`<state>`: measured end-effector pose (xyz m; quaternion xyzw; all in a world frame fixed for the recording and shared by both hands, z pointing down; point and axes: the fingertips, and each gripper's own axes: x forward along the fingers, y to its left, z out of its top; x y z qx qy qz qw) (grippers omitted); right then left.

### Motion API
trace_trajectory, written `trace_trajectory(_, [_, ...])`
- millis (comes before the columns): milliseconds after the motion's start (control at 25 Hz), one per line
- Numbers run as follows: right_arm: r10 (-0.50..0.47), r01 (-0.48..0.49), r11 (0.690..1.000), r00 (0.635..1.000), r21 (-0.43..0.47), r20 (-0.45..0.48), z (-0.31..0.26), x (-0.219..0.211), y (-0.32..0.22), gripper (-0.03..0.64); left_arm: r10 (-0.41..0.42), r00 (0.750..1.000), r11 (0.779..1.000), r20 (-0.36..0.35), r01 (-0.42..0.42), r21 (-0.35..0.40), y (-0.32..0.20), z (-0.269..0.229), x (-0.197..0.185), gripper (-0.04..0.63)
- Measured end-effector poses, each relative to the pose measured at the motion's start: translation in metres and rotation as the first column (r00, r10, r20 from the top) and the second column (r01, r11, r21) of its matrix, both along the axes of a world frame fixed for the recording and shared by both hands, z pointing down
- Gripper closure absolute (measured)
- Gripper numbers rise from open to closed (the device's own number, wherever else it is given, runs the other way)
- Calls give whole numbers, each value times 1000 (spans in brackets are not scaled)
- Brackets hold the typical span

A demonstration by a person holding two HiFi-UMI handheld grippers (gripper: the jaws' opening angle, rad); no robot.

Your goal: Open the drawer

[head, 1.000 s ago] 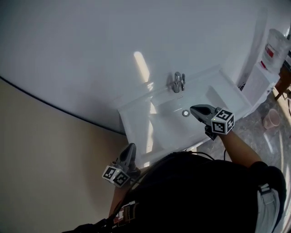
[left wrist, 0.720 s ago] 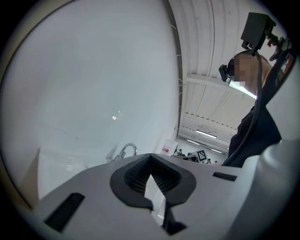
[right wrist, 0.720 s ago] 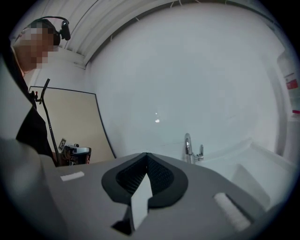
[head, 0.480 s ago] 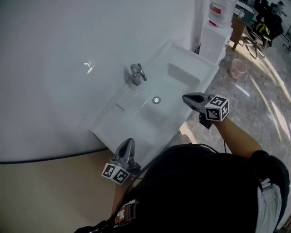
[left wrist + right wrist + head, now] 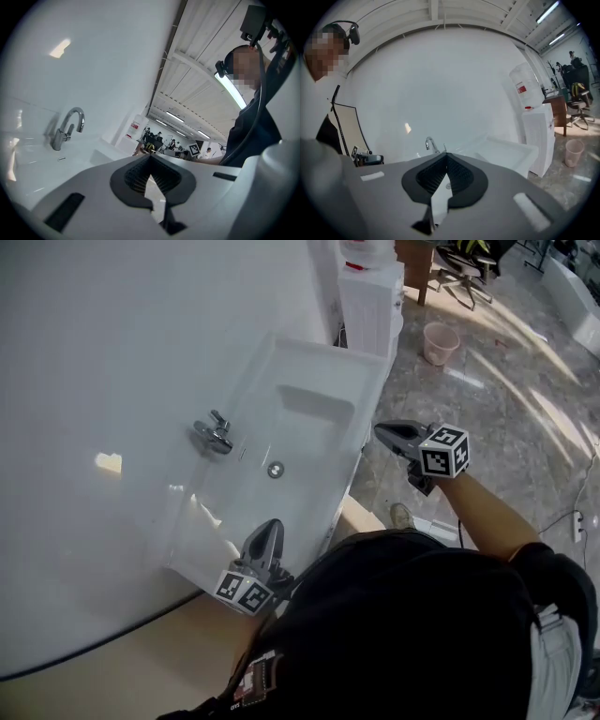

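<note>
Scene: a head view looking steeply down on a white sink (image 5: pixel 314 354) fixed to a white wall (image 5: pixel 112 324).
Drawer: not visible in any view. It probably sits under the basin and is covered by it from above.
Sink axis: the long side runs from 7 o'clock to 1 o'clock, and the open front edge faces 4 o'clock.
Left gripper (image 5: pixel 269 529): its jaws are together with nothing between them. It points to 12 o'clock over the basin's near corner.
Right gripper (image 5: pixel 382 431): its jaws are together and empty. It points to 9 o'clock, over the floor (image 5: pixel 497 418) and just beside the front rim.
Key relation: any drawer front would lie below both grippers, at 9 o'clock from the right one.
Nearer hand: the right gripper looks better placed, since it is already off the front edge.
Next move needs: jaws parted and a drop below the rim.
On the sink: a faucet (image 5: pixel 214 434) sits at 10 o'clock from the drain (image 5: pixel 275 470).
Around: a water dispenser (image 5: pixel 372 298) stands at the basin's far end at 1 o'clock, and a pink bucket (image 5: pixel 441 341) is well apart at 2 o'clock.
In the way: the projecting rim, and the person's own body close to the front.
</note>
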<state>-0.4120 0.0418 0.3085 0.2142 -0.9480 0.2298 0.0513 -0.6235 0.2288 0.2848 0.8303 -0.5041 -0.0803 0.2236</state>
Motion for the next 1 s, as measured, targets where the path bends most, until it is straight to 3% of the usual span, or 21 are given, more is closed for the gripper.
trace_trajectory(120, [17, -17, 1000, 1000, -17, 13, 15, 42, -39, 626, 30, 999, 999, 31, -29, -13, -46, 10, 40, 604])
trace_trajectory(320, [6, -6, 999, 1000, -52, 15, 38, 104, -113, 626, 10, 999, 998, 40, -7, -63, -124, 21, 109, 604])
trace_trajectory(600, [-51, 52, 993, 999, -103, 14, 96, 143, -177, 626, 64, 997, 979, 51, -53, -195, -205, 73, 186, 604])
trace_trajectory(800, [-48, 45, 985, 999, -165, -13, 162, 141, -190, 626, 171, 985, 941, 8, -161, -298, -227, 127, 229, 604])
trace_trajectory(1000, [-16, 9, 970, 999, -242, -29, 224, 127, -175, 624, 305, 952, 872, -40, -296, -391, -217, 182, 261, 604])
